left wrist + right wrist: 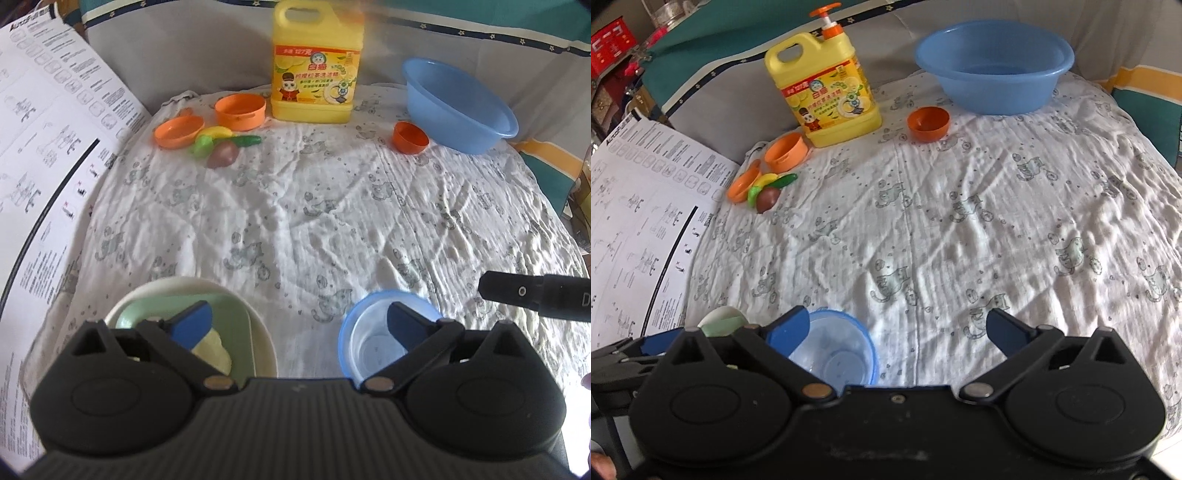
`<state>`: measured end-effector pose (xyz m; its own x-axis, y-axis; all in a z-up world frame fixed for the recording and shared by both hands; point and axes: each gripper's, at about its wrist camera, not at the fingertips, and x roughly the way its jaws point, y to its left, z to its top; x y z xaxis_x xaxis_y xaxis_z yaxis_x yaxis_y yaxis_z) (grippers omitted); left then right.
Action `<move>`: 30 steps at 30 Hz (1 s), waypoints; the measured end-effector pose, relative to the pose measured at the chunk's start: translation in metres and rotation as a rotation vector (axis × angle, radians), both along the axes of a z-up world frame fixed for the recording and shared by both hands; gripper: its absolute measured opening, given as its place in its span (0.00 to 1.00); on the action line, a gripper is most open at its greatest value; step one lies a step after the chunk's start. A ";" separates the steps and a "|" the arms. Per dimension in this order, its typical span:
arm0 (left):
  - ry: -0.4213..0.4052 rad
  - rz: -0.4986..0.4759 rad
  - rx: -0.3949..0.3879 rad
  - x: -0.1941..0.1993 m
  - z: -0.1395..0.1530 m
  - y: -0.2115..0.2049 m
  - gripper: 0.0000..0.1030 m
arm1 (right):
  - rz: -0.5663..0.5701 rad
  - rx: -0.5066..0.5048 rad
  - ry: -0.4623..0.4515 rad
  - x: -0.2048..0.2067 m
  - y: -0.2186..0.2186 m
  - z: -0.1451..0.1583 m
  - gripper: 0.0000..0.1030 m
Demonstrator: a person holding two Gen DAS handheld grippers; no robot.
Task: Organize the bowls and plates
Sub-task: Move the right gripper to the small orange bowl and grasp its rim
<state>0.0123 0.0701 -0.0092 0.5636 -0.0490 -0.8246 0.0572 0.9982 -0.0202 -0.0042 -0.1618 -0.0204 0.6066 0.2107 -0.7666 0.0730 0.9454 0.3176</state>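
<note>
Left wrist view: left gripper (298, 325) wide, over near plates (266, 350) and clear bowl (373, 345); right gripper (899, 332) wide too.

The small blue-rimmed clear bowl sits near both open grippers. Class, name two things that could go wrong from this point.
1. The small clear bowl lies close beside the stacked plates; a careless reach by the left gripper could knock one into the other.
2. The tablecloth is wrinkled and loose, so a bowl dragged across it may snag or tip, perhaps pulling the orange cup out of place.
</note>
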 end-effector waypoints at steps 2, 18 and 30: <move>-0.006 -0.010 0.001 0.008 0.004 -0.004 1.00 | -0.010 0.000 -0.003 0.004 -0.004 0.000 1.00; -0.052 -0.097 0.061 0.128 0.018 -0.072 1.00 | -0.148 0.053 -0.056 0.103 -0.080 0.009 1.00; -0.015 -0.107 -0.041 0.232 -0.019 -0.115 0.84 | -0.222 0.142 -0.134 0.208 -0.122 -0.021 0.59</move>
